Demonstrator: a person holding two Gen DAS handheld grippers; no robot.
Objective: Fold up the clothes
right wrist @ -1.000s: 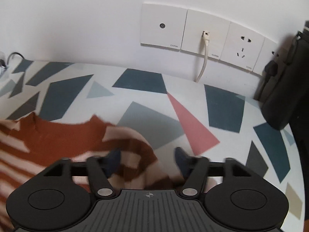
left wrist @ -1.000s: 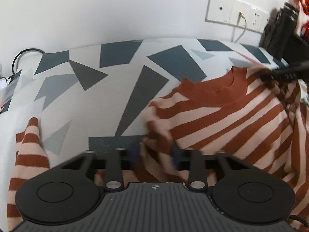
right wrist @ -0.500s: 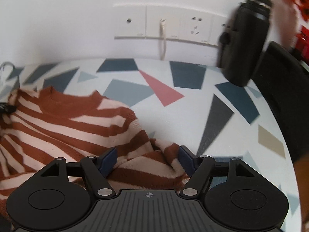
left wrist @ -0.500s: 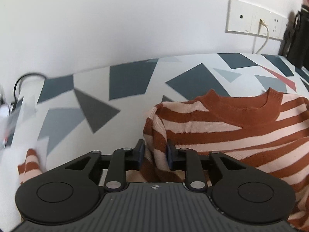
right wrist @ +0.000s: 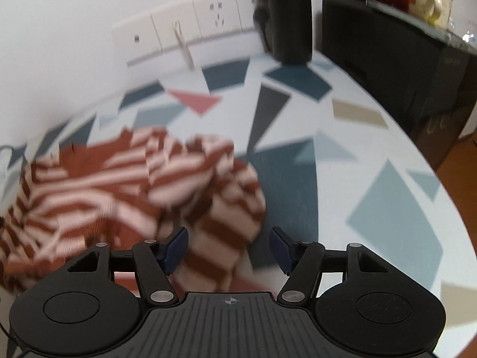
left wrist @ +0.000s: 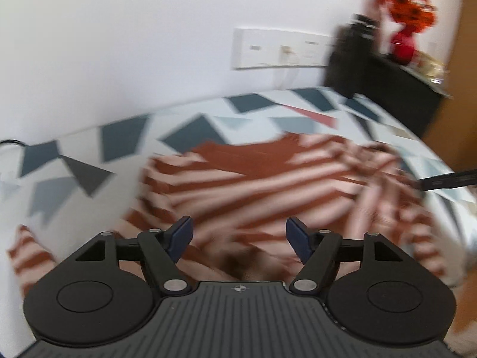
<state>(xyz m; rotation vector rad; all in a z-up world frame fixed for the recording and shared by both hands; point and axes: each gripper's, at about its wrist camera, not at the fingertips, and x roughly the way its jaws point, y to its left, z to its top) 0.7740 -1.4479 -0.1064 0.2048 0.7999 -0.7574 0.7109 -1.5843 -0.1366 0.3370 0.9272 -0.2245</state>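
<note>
A rust and pink striped sweater lies on the patterned tablecloth, collar toward the wall. My left gripper hovers over its near part. Its jaws are opening wide and its pads touch nothing. In the right wrist view the sweater is bunched at its right shoulder, and a striped fold runs down between the jaws of my right gripper. Those jaws are closing, but the right pad stands free of the cloth and the fold is not pinched. Both views are motion-blurred.
A black flask stands by the wall sockets, where a white cable is plugged in. A black cabinet at the right carries a red vase and a cup. The table edge curves along the right.
My left gripper let go of the sweater's shoulder, spread its jaws and drew back and up. My right gripper swung back from the wall, and the right shoulder now lies bunched.
</note>
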